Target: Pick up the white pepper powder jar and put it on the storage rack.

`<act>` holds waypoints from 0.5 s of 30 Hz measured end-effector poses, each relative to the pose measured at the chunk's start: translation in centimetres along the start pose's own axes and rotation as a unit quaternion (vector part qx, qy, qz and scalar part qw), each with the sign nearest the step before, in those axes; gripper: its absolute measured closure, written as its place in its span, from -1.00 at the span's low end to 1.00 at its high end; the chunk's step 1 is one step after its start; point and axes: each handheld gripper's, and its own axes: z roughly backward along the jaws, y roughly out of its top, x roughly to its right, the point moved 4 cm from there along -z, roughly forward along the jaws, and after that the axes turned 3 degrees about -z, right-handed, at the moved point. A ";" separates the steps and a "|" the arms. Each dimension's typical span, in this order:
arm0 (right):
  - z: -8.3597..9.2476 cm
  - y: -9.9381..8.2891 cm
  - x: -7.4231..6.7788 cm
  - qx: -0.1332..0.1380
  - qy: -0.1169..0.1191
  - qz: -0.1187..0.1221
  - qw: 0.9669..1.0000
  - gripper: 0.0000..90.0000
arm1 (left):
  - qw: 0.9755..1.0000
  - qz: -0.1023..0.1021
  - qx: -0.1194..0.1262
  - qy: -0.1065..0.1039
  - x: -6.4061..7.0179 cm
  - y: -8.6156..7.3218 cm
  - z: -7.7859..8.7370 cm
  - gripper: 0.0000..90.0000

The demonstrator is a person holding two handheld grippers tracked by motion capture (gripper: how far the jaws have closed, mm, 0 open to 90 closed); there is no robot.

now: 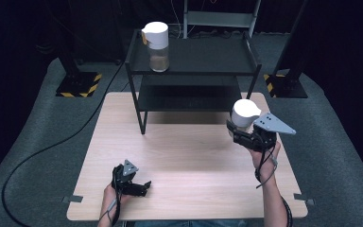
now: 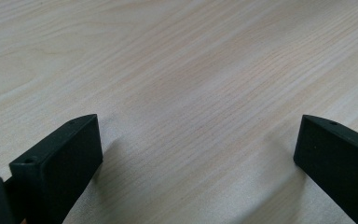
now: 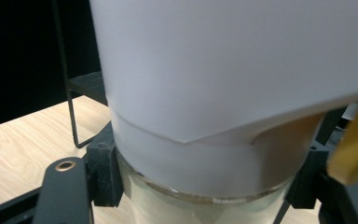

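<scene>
A light wooden bench with pale, fine grain stands on grey carpeted floor. At its far edge stands a black metal shelf rack with two levels; its front left leg rests on the bench top, and the rest of it reaches back beyond the far edge. On the upper shelf, near its left end, stands a glass jar with a white lid, upright, with brownish contents in its lower part. The lower shelf is dark and in shadow. On the floor to either side stand black post bases with yellow-and-black striped edges, well apart from the bench. A black cable curves over the carpet at the left.
</scene>
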 end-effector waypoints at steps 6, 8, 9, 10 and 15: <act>-0.6 0.8 0.4 0.002 0.001 0.000 1.000 -0.33 | 1.000 0.000 0.000 0.000 0.0 0.0 0.0 -0.99; -0.8 1.2 0.5 0.002 0.000 0.002 1.000 -0.33 | 1.000 0.000 0.000 0.000 0.0 0.0 0.0 -0.98; -0.8 1.2 0.5 0.002 0.000 0.002 1.000 -0.33 | 1.000 0.000 0.000 0.000 0.0 0.0 0.0 -0.98; -0.9 1.3 0.6 0.003 0.001 0.001 1.000 -0.34 | 1.000 0.000 0.000 0.000 0.0 0.0 0.0 -0.98; -1.3 2.2 1.0 0.002 -0.001 0.002 1.000 -0.33 | 1.000 0.001 0.001 0.000 0.0 0.0 0.0 -0.98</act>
